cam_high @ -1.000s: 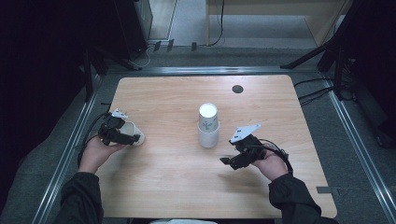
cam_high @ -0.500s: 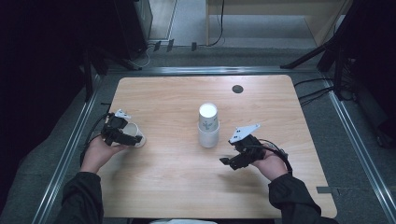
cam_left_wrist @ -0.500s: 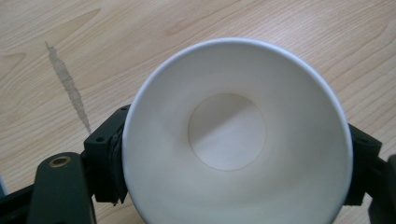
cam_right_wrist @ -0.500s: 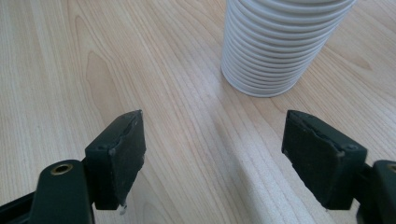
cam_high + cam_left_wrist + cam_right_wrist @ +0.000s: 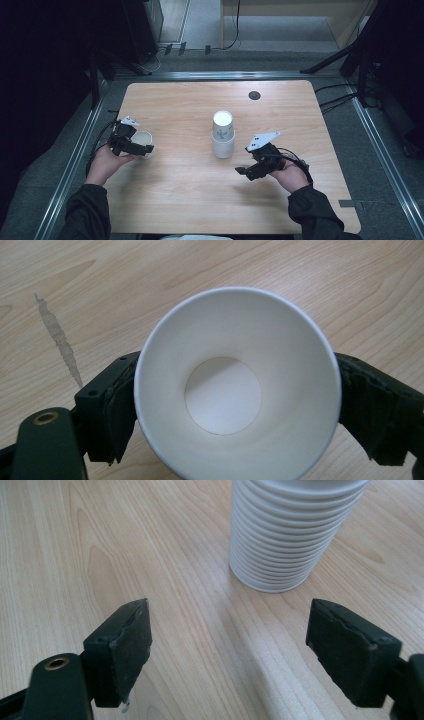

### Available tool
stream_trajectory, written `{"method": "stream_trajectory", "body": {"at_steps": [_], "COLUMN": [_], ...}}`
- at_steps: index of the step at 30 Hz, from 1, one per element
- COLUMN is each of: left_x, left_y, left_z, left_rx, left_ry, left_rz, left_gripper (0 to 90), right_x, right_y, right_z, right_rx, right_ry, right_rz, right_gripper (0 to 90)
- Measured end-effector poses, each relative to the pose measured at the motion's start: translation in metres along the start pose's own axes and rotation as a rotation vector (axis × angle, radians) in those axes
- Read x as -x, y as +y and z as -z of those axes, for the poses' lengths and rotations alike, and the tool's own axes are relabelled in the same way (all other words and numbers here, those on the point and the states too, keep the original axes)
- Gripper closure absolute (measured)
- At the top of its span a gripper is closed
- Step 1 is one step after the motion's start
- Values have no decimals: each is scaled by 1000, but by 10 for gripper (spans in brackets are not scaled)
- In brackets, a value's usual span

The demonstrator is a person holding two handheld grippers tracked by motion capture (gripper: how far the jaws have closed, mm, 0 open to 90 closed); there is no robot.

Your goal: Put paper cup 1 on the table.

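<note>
A single white paper cup (image 5: 141,139) stands upright near the table's left edge. Its empty inside (image 5: 235,390) faces the left gripper view. My left gripper (image 5: 145,143) has a jaw on each side of it. The jaws have just been opening, and the rim stays round with the pads low beside the wall. A tall stack of white paper cups (image 5: 222,135) stands at the table's middle. My right gripper (image 5: 246,164) is to the right of and nearer than that stack (image 5: 287,535). Its jaws (image 5: 230,612) have just been opening, wide apart over bare wood.
A black round grommet (image 5: 254,95) sits in the wooden table (image 5: 190,200) near its far edge. A thin dark stain (image 5: 60,340) marks the wood left of the single cup. Metal rails run along both table sides, with cables on the floor beyond.
</note>
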State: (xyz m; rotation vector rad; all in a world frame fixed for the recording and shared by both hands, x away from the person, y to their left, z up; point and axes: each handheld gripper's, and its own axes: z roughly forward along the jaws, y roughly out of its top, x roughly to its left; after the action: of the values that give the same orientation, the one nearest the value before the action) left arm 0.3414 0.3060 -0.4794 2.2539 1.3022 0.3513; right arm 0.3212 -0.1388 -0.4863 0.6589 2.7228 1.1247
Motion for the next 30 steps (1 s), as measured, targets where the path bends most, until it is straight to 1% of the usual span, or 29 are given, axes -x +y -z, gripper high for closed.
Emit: {"method": "stream_trajectory", "body": {"at_steps": [2,3,5,6,8,9,10,12,13,16,18,19,21,24,26,27,30], "left_x": [1,1,3,4,6,7,7,8,8,7,8,9,11,17,22,25,33], "left_y": [1,1,3,4,5,5,5,5,4,3,3,3,4,4,4,4,5], "left_z": [4,5,9,12,16,18,20,26,28,36,42,45,51,57,60,61,63], "left_rx": [13,13,26,29,41,49,52,61,72,101,122,135,159,172,176,173,175], "left_ry": [-2,-3,-6,-7,-16,-19,-20,-17,-14,-19,-20,-27,-43,-69,-79,-87,-97], "left_rz": [4,5,-3,-6,-2,-1,-1,-2,-1,17,23,28,31,29,19,8,-6], "left_gripper": [128,127,125,124,123,121,118,117,117,117,117,117,117,118,121,123,124], "right_x": [2,3,2,3,2,2,1,1,1,3,5,6,10,14,17,19,21], "right_y": [2,3,5,6,8,8,9,12,13,18,20,22,24,28,32,34,40], "right_z": [2,3,6,6,5,4,5,6,7,10,12,14,16,18,20,21,23], "right_rx": [12,18,22,15,-2,-9,-16,-16,-17,-1,7,14,26,18,25,28,34], "right_ry": [24,33,51,57,53,53,57,59,66,66,64,75,72,57,55,52,46], "right_rz": [-44,-48,-30,-29,-44,-45,-42,-20,-24,-8,-11,-22,-20,-17,-21,-19,-10], "right_gripper": [163,162,145,144,144,144,141,138,137,137,136,136,136,136,137,139,146]}}
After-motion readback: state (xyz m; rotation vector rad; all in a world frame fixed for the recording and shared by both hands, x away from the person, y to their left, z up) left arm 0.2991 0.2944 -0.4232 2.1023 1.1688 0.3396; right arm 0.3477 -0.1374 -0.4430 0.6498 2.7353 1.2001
